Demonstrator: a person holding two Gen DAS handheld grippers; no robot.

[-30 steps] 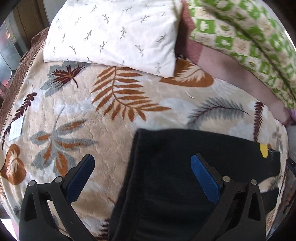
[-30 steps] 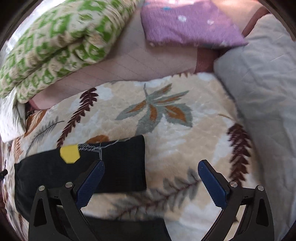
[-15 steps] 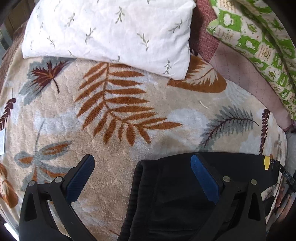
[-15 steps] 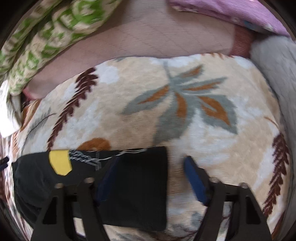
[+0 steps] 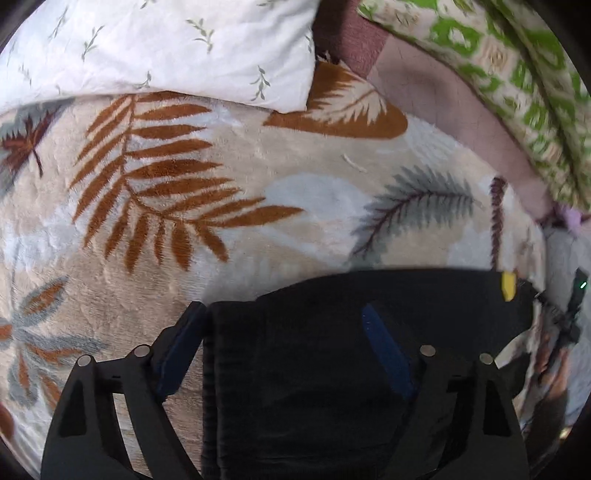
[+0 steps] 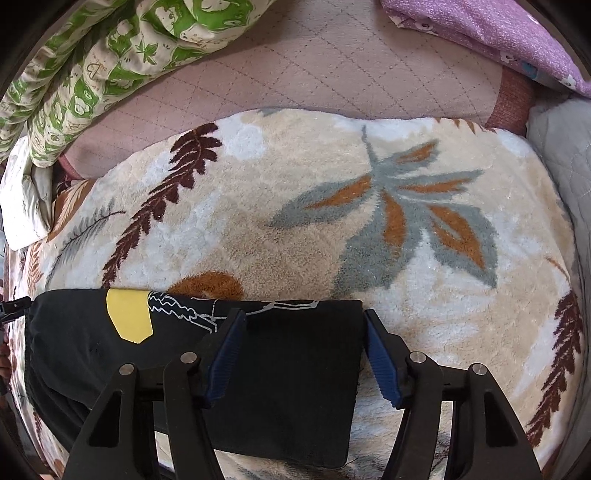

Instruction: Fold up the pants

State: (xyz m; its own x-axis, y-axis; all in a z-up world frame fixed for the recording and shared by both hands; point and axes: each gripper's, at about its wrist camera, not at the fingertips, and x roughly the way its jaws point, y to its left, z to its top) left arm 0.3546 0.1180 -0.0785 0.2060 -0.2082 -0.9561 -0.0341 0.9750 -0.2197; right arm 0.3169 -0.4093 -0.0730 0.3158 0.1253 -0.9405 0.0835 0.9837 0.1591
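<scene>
Black pants [image 5: 314,332] lie flat on a leaf-patterned fleece blanket [image 5: 221,240]. My left gripper [image 5: 282,307] points down over their left end. Its left pad [image 5: 181,343] stands just outside the ribbed edge and its right pad [image 5: 384,350] is over the cloth, with the jaws closing and the fabric flat between them. In the right wrist view the other end of the pants [image 6: 295,362] carries a yellow patch [image 6: 129,317] and white line print. My right gripper [image 6: 303,314] straddles that end, half open, its right pad [image 6: 380,358] at the outer edge. The cloth there is not bunched.
A white pillow with leaf sprigs [image 5: 166,44] lies beyond the blanket's far left. A green-patterned quilt [image 6: 92,66] runs along the back, over a pink quilted sheet [image 6: 332,74]. A purple cloth [image 6: 498,33] and a grey quilted cover [image 6: 561,166] sit at the right.
Both grippers have sunk toward the pants. The right jaws narrowed from wide to straddling the leg end. The left jaws narrowed in the last half second, the left pad reaching the pants' edge.
</scene>
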